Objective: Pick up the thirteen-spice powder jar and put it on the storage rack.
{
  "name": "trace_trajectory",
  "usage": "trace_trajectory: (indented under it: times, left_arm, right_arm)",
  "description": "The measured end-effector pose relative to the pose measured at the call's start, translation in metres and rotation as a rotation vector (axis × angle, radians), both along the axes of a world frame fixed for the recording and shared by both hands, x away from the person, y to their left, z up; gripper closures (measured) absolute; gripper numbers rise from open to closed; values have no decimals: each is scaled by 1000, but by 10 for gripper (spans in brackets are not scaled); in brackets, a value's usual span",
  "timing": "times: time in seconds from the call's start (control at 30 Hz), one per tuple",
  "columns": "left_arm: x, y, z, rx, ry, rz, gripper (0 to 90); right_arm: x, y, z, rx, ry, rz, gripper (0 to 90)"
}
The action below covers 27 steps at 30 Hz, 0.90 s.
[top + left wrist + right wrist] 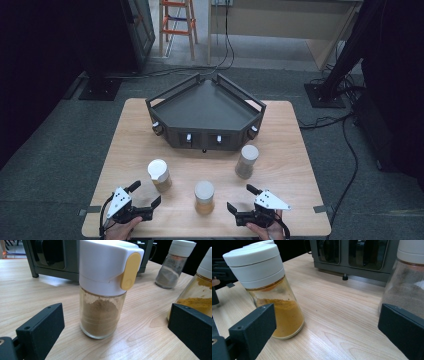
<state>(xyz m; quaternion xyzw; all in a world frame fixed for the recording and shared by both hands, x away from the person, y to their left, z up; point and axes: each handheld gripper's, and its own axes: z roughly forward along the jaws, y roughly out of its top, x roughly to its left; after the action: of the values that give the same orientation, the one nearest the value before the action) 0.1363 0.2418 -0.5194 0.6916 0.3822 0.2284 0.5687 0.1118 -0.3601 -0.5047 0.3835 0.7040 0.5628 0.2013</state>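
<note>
Left claw (143, 195) released, jaws spread wide, brown spice jar (101, 293) upright on the counter (280, 150) just ahead between them; right claw (243, 198) likewise released, the turmeric jar (270, 290) off its left jaw. Close off-centre and you likely tip the tall, top-heavy jar

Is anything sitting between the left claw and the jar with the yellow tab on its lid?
Nothing visible. In the left gripper view the jar with the yellow tab stands upright on bare table straight ahead of the open left claw. The turmeric-coloured jar stands off to one side.
</note>
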Motion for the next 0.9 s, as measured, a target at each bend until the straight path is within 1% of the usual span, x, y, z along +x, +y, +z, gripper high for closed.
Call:
trace_trajectory:
  times: [0.1, 0.37, 0.6, 0.8, 0.83, 0.9]
  left_arm:
    - [2, -2, 1, 0, -4, 0, 4]
    - [10, -7, 4, 9, 1, 3, 4]
    - [19, -13, 5, 10, -4, 5, 5]
    - [26, -19, 8, 17, 0, 5, 5]
    - [27, -20, 8, 27, 0, 5, 5]
    - [29, -22, 8, 28, 2, 10, 5]
  right_arm:
    - [0, 0, 0, 0, -1, -1, 17]
    - [0, 0, 0, -1, 0, -2, 17]
    - [0, -1, 0, 2, 3, -4, 16]
    - [0, -1, -1, 4, 4, -2, 17]
    - [0, -1, -1, 4, 4, -2, 17]
    - [0, -1, -1, 6, 4, -4, 16]
